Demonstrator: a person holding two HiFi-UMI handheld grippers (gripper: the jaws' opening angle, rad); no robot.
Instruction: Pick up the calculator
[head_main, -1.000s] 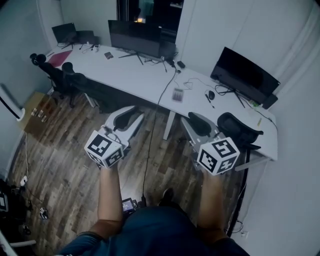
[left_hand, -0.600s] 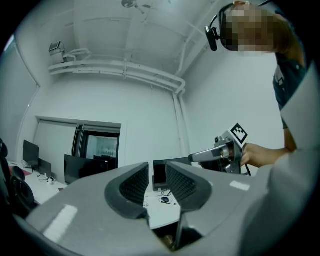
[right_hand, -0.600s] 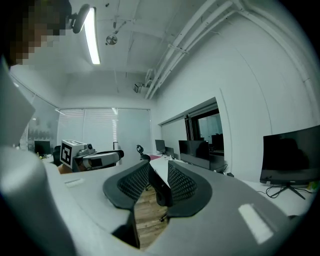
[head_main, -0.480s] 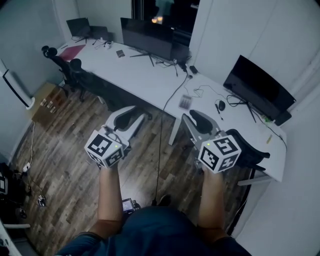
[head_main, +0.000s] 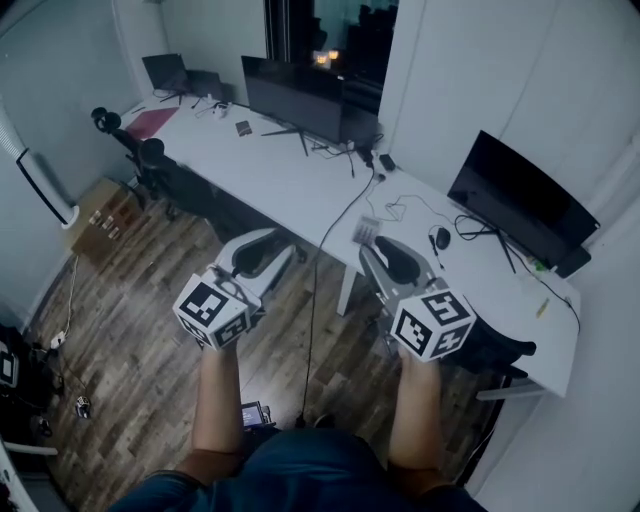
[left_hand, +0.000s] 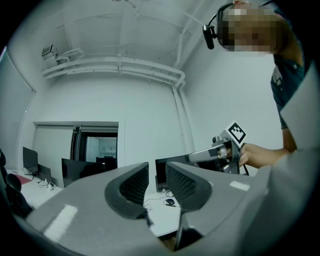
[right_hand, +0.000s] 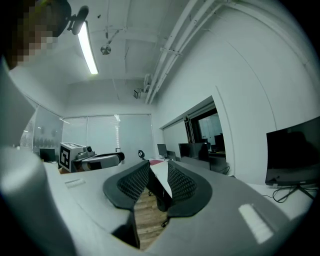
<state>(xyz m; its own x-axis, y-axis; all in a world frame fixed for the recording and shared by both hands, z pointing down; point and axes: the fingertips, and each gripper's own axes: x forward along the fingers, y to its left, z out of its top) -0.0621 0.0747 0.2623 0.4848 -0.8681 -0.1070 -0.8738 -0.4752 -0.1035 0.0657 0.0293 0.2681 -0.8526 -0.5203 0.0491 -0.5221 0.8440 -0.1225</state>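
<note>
The calculator (head_main: 367, 231), small and grey, lies near the front edge of the white desk (head_main: 290, 170) in the head view. Neither gripper view shows it. My right gripper (head_main: 385, 252) is held in the air just short of it, jaws a narrow gap apart and holding nothing (right_hand: 159, 170). To its left my left gripper (head_main: 268, 250) hangs over the wooden floor, its jaws also narrowly apart and holding nothing (left_hand: 157, 172). Each gripper shows in the other's view: the right gripper (left_hand: 220, 152) and the left gripper (right_hand: 90, 160).
Two dark monitors (head_main: 300, 95) (head_main: 520, 195) stand on the desk, with a mouse (head_main: 437, 238) and loose cables near the calculator. A black cable (head_main: 318, 270) hangs to the floor. Office chairs (head_main: 150, 160) (head_main: 500, 345) and a cardboard box (head_main: 100, 215) stand around the desk.
The head view has moved closer to the desk. The calculator now sits just beyond my right gripper's tips. Both grippers keep the same pose and jaw gap.
</note>
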